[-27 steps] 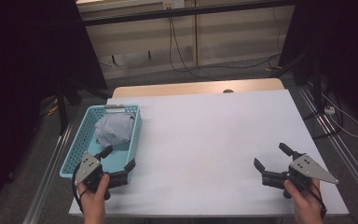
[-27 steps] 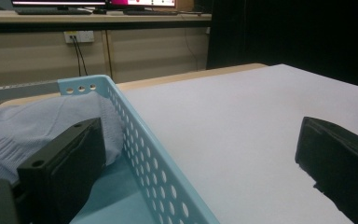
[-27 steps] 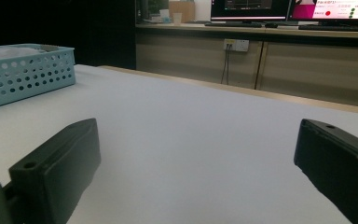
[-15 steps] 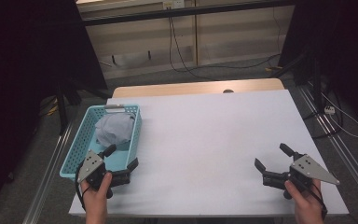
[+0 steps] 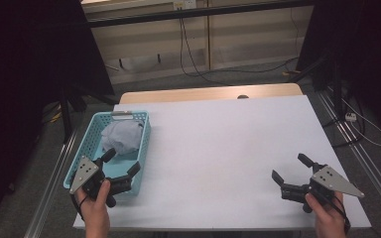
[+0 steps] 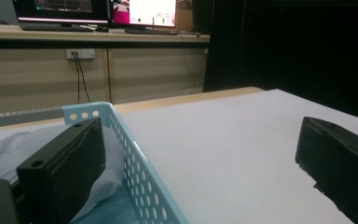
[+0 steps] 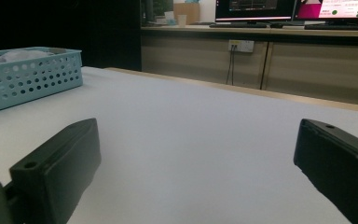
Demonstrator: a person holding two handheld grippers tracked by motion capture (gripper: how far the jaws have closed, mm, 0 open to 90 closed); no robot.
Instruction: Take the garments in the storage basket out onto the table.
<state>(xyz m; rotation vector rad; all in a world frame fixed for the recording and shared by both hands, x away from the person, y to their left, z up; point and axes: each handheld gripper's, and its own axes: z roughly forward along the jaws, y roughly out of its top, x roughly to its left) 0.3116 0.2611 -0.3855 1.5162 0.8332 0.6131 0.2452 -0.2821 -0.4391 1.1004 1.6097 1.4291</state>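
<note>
A light blue perforated basket (image 5: 93, 133) stands at the table's left edge with a crumpled pale grey cloth (image 5: 121, 136) inside. My left gripper (image 5: 122, 161) is open at the basket's near right corner and straddles its right wall. In the left gripper view one jaw hangs over the cloth (image 6: 9, 149) inside the basket (image 6: 144, 182), and the other is above the white table; nothing is held by the left gripper (image 6: 196, 140). My right gripper (image 5: 289, 167) is open and empty, low over the table's near right. The right gripper view (image 7: 196, 135) shows the basket (image 7: 28, 77) far to the left.
The white table top (image 5: 218, 144) has a wooden strip along its far edge (image 5: 208, 93). Cables run across the floor behind it. Metal rails (image 5: 357, 148) lie beside the table on both sides. Monitors (image 7: 261, 9) stand on a bench at the back.
The left gripper has edged slightly forward and left at the basket's near corner. The right gripper has barely shifted.
</note>
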